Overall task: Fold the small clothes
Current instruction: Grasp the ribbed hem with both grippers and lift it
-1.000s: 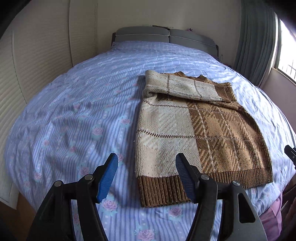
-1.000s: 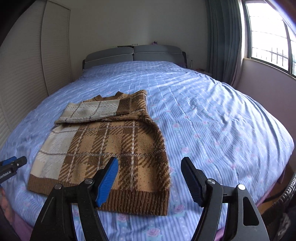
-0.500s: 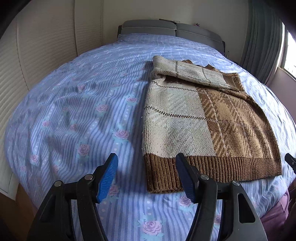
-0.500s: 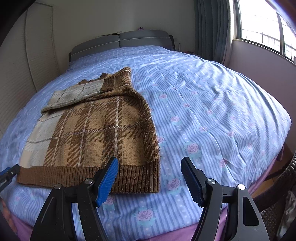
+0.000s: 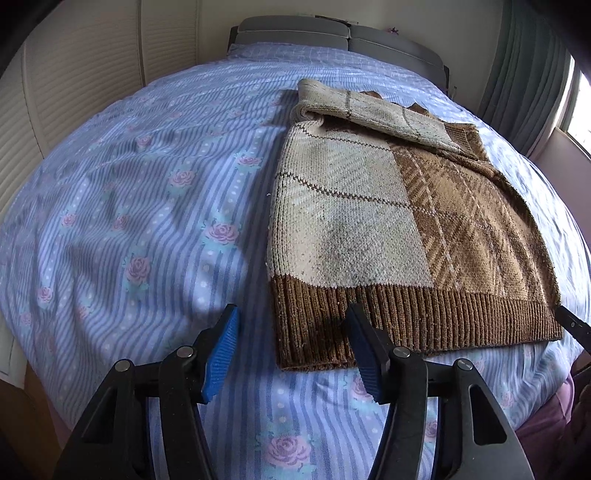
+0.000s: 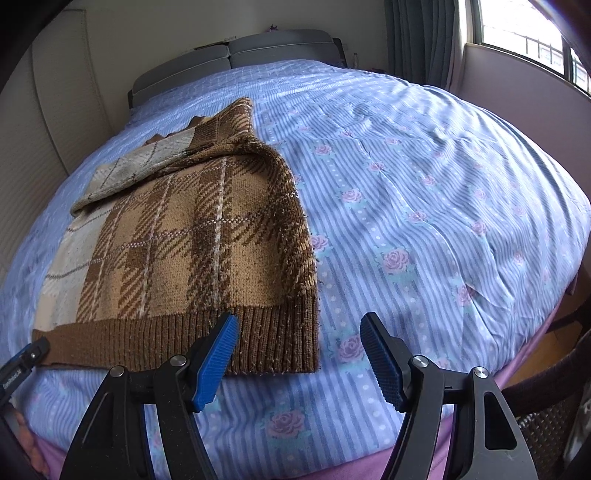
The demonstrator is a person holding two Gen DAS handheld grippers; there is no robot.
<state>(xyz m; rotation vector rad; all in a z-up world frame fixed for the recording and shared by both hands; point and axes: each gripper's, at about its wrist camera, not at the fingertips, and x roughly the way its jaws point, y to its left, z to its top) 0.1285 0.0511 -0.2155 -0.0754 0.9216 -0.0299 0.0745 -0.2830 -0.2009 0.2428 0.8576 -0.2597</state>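
Note:
A small knit sweater (image 5: pixel 388 221), cream on one side and brown plaid on the other, lies flat on the bed with its sleeves folded across the top. Its brown ribbed hem (image 5: pixel 369 321) faces me. My left gripper (image 5: pixel 291 350) is open and empty, low over the hem's left corner. My right gripper (image 6: pixel 299 354) is open and empty, low over the sweater's (image 6: pixel 192 236) right hem corner (image 6: pixel 295 332). The left gripper's tip shows at the left edge of the right wrist view (image 6: pixel 22 363).
The bed (image 5: pixel 129 221) has a blue striped sheet with pink roses. A grey headboard (image 5: pixel 332 33) stands at the far end. A slatted wardrobe (image 5: pixel 74 74) is on the left, a window and curtain (image 6: pixel 424 37) on the right. A wicker chair (image 6: pixel 546 398) stands at the bed's near right.
Both grippers have moved forward and down towards the sweater's hem corners. Both stay open. The sweater has not moved.

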